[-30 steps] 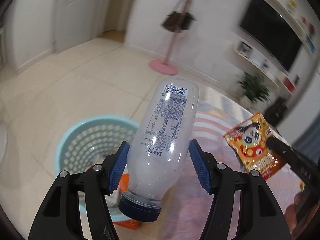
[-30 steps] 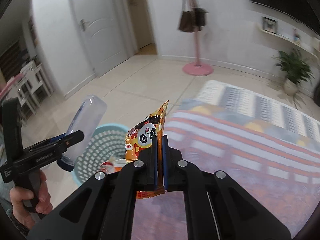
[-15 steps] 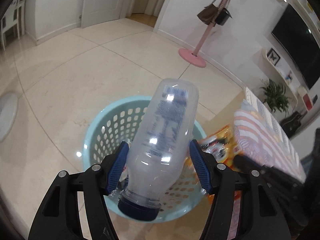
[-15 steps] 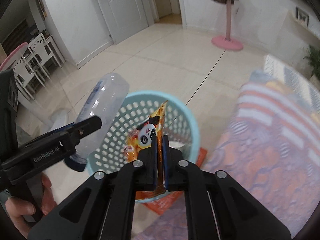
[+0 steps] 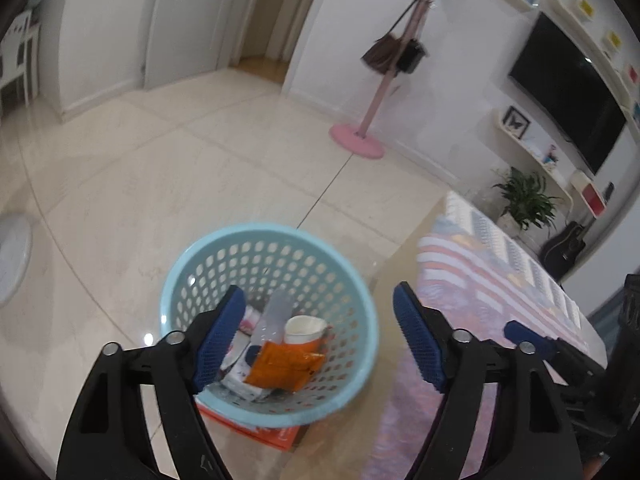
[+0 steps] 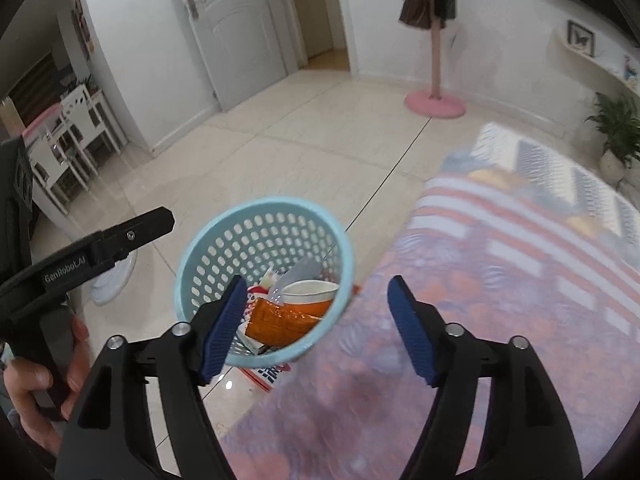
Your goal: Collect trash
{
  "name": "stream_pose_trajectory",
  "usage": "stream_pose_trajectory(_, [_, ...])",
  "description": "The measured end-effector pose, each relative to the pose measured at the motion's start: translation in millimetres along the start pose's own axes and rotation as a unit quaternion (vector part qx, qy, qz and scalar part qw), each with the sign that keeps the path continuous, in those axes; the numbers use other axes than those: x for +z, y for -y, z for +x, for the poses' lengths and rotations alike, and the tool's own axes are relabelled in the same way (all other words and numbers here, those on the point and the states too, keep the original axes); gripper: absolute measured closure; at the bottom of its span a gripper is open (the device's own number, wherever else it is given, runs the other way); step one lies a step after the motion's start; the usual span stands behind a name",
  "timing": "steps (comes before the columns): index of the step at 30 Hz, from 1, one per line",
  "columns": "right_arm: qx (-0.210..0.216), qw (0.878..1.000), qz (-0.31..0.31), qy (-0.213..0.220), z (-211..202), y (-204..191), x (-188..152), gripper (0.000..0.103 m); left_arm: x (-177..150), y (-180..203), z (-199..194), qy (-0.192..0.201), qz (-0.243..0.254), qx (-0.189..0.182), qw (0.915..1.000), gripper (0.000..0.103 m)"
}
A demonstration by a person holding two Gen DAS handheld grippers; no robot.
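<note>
A light blue perforated basket [image 5: 344, 268] stands on the tiled floor; it also shows in the right wrist view [image 6: 224, 256]. Inside lie a clear plastic bottle [image 5: 274, 314], an orange snack packet [image 5: 284, 366], a white paper cup [image 5: 302, 328] and other wrappers. The packet [image 6: 284, 322], the cup [image 6: 310, 292] and the bottle [image 6: 300, 272] show in the right wrist view too. My left gripper [image 5: 320, 338] is open and empty above the basket. My right gripper [image 6: 316, 330] is open and empty above the basket's right rim.
A table with a striped pink cloth [image 6: 500, 280] lies right of the basket. An orange and white box [image 5: 256, 428] sits under the basket. A pink coat stand [image 5: 360, 140] is farther back, a potted plant [image 5: 524, 200] and a guitar [image 5: 564, 246] at right. White chairs [image 6: 72, 140] stand at left.
Both grippers opened. The bottle dropped from my left gripper and the snack packet from my right gripper; both now lie in the basket.
</note>
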State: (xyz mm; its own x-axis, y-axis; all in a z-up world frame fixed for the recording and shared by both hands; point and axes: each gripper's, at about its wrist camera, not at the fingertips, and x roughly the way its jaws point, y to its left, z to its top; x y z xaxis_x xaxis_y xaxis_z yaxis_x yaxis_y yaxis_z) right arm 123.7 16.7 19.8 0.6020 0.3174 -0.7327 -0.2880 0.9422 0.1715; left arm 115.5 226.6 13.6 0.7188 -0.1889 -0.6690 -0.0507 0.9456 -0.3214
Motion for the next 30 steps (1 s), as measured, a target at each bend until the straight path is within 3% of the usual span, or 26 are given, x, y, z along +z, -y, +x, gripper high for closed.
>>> stream_pose_trajectory(5, [-0.038, 0.999, -0.011, 0.034, -68, 19, -15, 0.025, -13, 54, -45, 0.027, 0.031, -0.010, 0.9991, 0.021])
stream_pose_trajectory(14, [-0.118, 0.983, -0.031, 0.135, -153, 35, -53, 0.022, -65, 117, -102, 0.079, 0.066, 0.027, 0.9943, 0.014])
stream_pose_trajectory(22, [-0.148, 0.976, -0.007, 0.160, -166, 60, -74, 0.022, -89, 138, -109, 0.170, 0.107, 0.079, 0.9765, 0.008])
stream_pose_trajectory(27, [-0.154, 0.973, 0.006, 0.169, -165, 69, -82, 0.022, -94, 143, -88, 0.141, 0.113, 0.083, 0.9801, 0.008])
stream_pose_trajectory(30, [-0.157, 0.972, 0.008, 0.176, -166, 71, -83, 0.022, -96, 145, -90, 0.154, 0.119, 0.097, 0.9760, 0.008])
